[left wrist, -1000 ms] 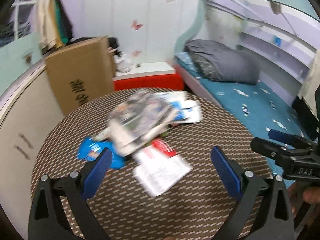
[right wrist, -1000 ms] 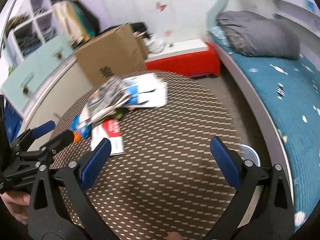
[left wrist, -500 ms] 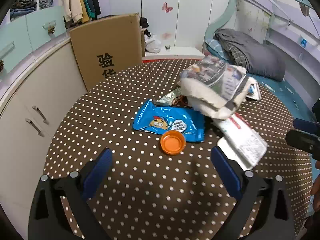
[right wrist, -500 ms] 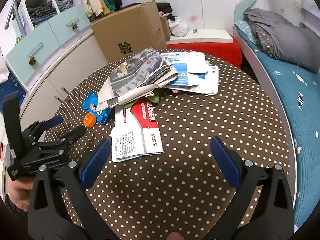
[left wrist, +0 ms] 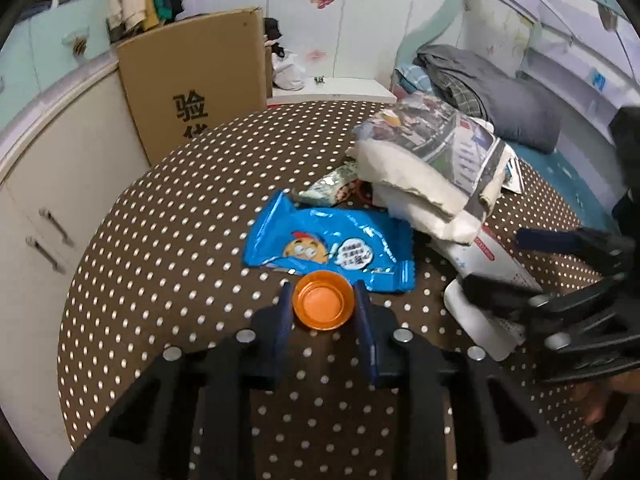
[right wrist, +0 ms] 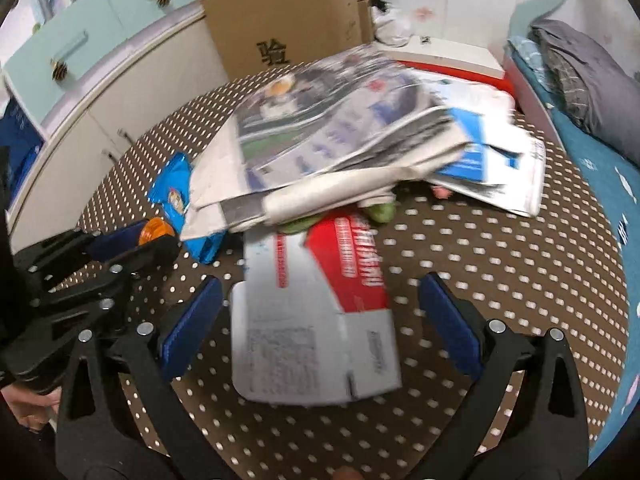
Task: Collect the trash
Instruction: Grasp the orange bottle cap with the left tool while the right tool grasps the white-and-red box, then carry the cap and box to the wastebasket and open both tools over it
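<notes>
Half a second ago the left gripper (left wrist: 323, 307) hung wide above the brown polka-dot round table (left wrist: 168, 240); now its blue pads have closed in to bracket the small orange plastic bottle cap (left wrist: 323, 306) — clenched on it, or very nearly, with the cap still on the cloth at the edge of the blue foil snack wrapper (left wrist: 332, 246). The right gripper (right wrist: 320, 322), jaws spread and empty, has dropped toward the flattened red-and-white cardboard carton (right wrist: 320, 320) beside the folded newspaper pile (right wrist: 332, 152) — two pickups starting, nothing yet collected.
</notes>
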The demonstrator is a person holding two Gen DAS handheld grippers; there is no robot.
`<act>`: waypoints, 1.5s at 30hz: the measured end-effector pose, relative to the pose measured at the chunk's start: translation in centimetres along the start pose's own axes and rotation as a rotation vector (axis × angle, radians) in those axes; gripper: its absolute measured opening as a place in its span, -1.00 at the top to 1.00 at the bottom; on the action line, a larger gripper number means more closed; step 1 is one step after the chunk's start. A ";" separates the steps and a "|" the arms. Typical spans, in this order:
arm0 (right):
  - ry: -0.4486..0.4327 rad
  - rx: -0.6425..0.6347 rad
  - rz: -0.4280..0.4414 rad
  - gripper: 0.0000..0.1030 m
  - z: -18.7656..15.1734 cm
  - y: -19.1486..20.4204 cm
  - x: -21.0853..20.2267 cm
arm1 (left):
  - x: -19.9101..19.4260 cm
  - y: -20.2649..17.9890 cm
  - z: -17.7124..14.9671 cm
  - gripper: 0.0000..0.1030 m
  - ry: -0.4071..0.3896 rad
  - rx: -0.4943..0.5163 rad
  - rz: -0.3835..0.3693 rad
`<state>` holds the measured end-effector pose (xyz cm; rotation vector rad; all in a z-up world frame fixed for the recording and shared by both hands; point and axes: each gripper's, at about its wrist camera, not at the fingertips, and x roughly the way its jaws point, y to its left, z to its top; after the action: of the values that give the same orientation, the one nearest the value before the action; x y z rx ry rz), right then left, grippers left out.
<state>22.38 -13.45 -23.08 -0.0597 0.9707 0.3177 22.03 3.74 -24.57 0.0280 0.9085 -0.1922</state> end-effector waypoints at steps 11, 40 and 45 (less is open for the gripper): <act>0.005 0.024 0.090 -0.29 -5.3 -1.5 -4.4 | -3.0 -0.3 -3.4 0.44 -0.029 -0.033 -0.002; -0.248 0.456 -0.087 -0.30 -9.2 -24.5 -15.8 | -7.2 -16.6 2.2 0.44 -0.142 0.179 -0.213; -0.199 0.570 -0.119 -0.30 -11.5 -30.1 -13.1 | -5.9 -19.6 3.5 0.44 -0.128 0.197 -0.235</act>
<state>15.08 -47.47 -21.66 0.4254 0.8256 -0.0704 17.74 -15.01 -16.59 0.0906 0.7619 -0.4961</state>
